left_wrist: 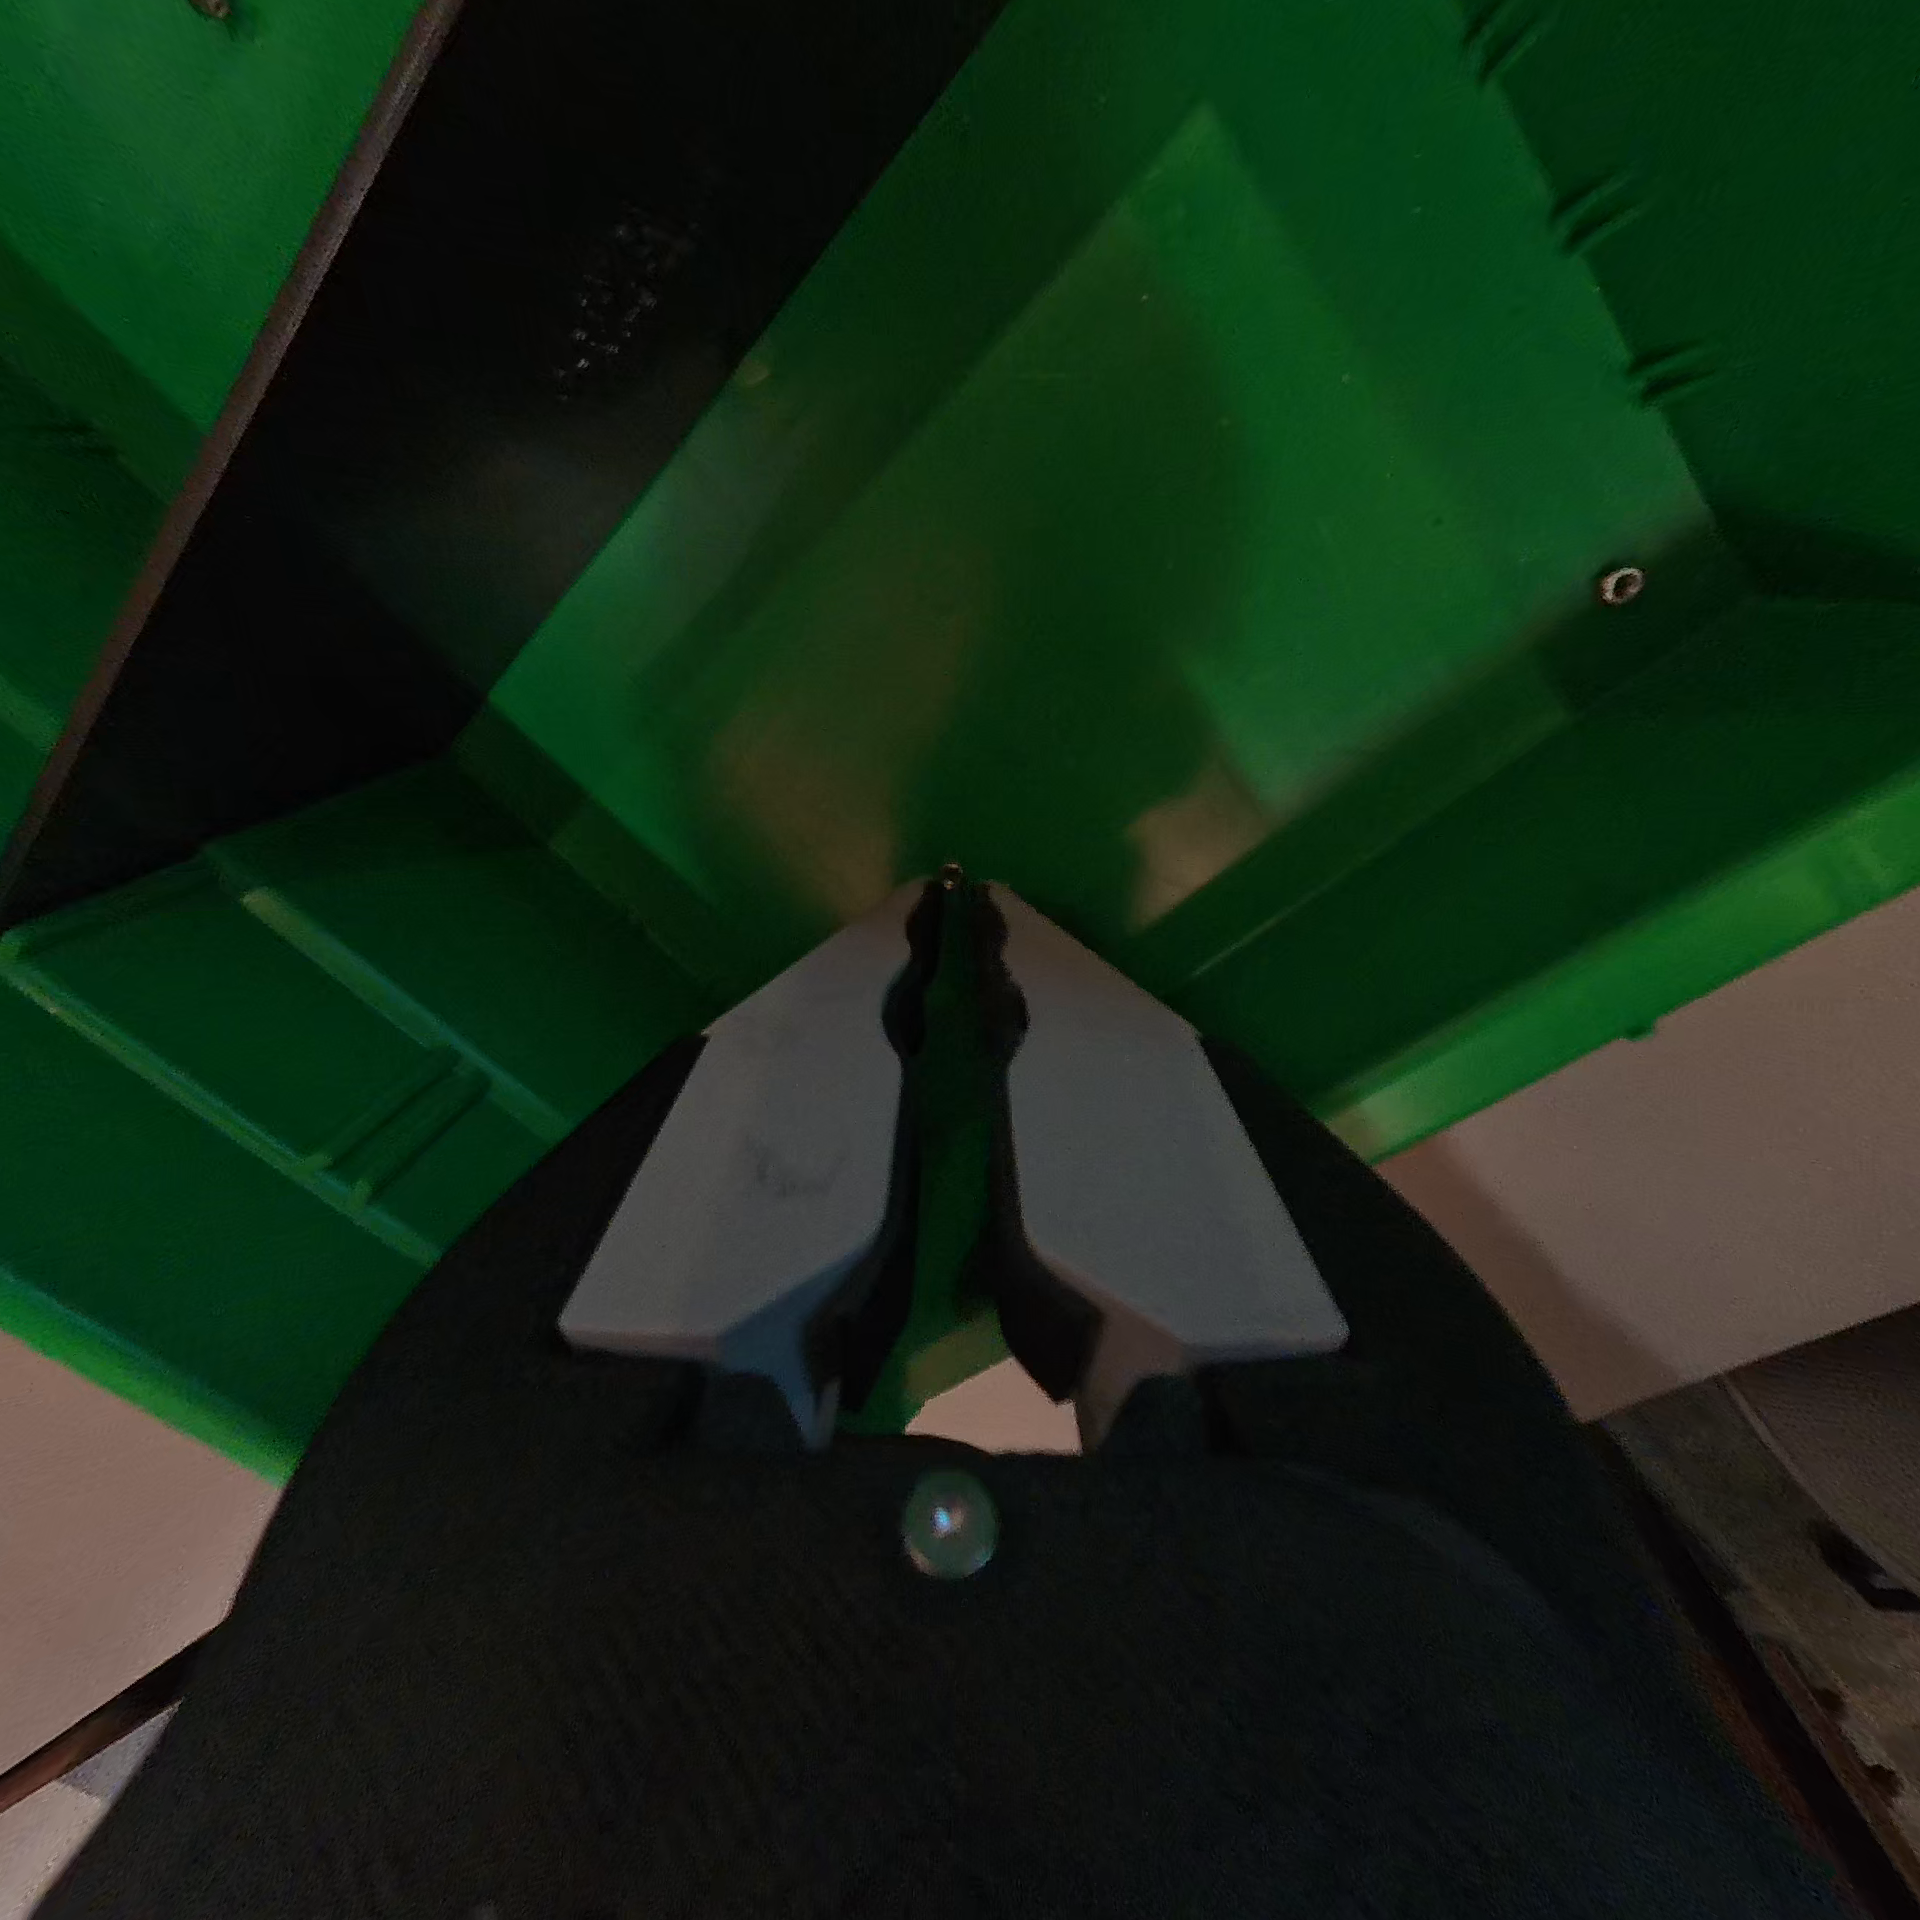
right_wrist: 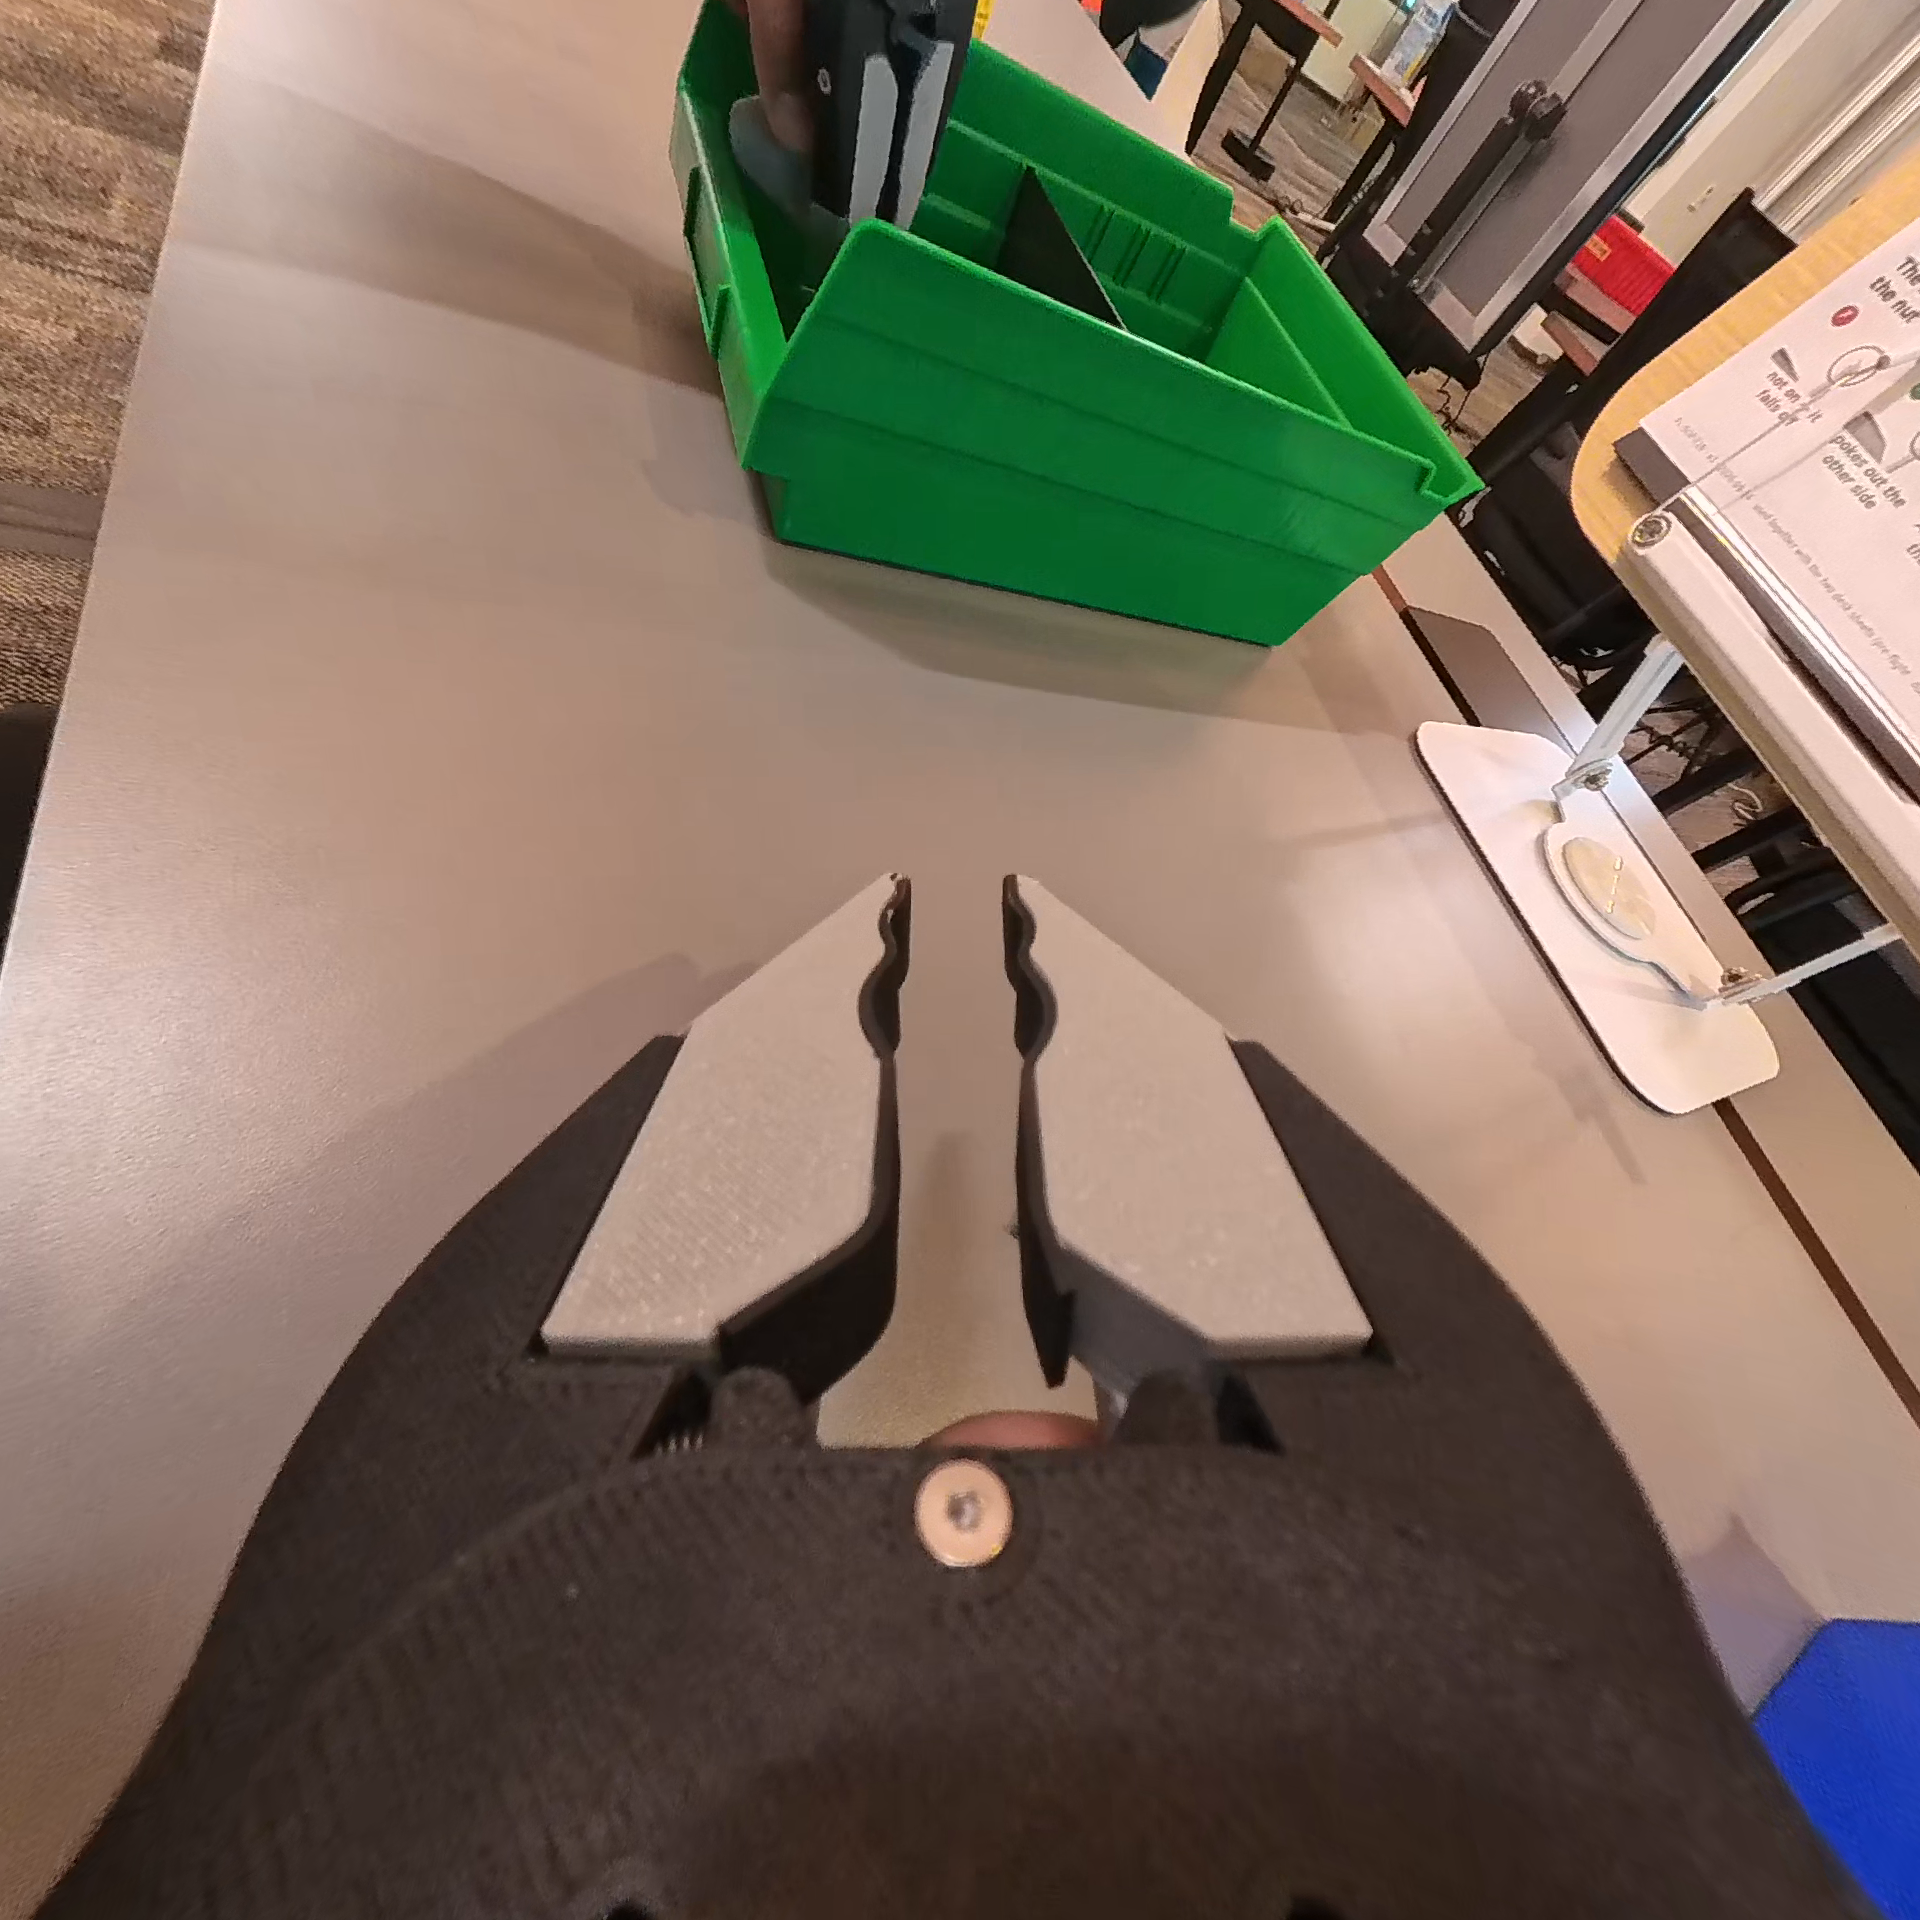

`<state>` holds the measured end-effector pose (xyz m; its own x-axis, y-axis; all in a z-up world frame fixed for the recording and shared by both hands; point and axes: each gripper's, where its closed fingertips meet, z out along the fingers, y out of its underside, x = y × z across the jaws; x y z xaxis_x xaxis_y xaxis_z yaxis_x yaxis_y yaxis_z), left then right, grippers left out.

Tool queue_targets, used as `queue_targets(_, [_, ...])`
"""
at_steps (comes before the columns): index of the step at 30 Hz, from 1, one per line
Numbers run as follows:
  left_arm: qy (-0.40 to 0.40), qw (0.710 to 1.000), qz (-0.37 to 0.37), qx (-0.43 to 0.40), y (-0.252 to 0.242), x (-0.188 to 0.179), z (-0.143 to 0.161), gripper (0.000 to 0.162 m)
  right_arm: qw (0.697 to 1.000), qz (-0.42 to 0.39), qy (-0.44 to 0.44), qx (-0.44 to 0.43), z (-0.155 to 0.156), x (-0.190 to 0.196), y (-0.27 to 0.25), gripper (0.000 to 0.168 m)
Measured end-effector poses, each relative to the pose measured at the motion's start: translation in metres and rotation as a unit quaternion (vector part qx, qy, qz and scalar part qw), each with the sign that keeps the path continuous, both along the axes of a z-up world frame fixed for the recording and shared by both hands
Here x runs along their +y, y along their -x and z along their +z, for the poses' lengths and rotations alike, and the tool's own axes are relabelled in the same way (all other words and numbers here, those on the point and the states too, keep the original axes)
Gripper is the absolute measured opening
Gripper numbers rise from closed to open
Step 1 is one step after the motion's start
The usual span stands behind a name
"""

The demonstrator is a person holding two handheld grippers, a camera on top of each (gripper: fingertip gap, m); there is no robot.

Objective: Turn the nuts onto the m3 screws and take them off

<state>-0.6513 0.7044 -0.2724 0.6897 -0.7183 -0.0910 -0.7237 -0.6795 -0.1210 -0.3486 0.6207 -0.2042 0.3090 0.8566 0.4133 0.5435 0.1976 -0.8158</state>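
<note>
My left gripper (left_wrist: 951,891) is down inside a compartment of the green bin (left_wrist: 1195,468). Its tips are pinched on a tiny metal part (left_wrist: 951,876), too small to tell screw from nut. A loose nut (left_wrist: 1621,585) lies on the bin floor near the far right corner. In the right wrist view the left gripper (right_wrist: 883,135) reaches down into the back of the same bin (right_wrist: 1039,468). My right gripper (right_wrist: 954,888) hovers over the bare table (right_wrist: 468,727) in front of the bin, jaws a little apart and empty.
A black divider (left_wrist: 468,364) splits the bin and also shows in the right wrist view (right_wrist: 1060,249). A white stand base (right_wrist: 1579,914) holds a tilted instruction sheet (right_wrist: 1829,436) at the right. A blue object (right_wrist: 1849,1787) sits at the lower right. The table edge runs along the right.
</note>
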Motion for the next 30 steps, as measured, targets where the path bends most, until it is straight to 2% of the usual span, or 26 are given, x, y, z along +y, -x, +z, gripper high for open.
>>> queue_targets(11, [-0.008,1.000,0.010,-0.002,-0.002,0.003,-0.004,0.004,1.000,0.002,-0.003,0.002,0.002,-0.001,0.000,0.014])
queue_targets(19, [-0.028,0.999,-0.017,0.024,-0.003,0.003,-0.003,0.003,1.000,0.003,-0.013,0.005,0.006,-0.003,0.000,0.014])
queue_targets(30, [-0.023,0.999,-0.021,0.013,-0.009,0.003,-0.002,0.001,1.000,0.002,-0.017,0.002,0.006,-0.003,0.000,0.014])
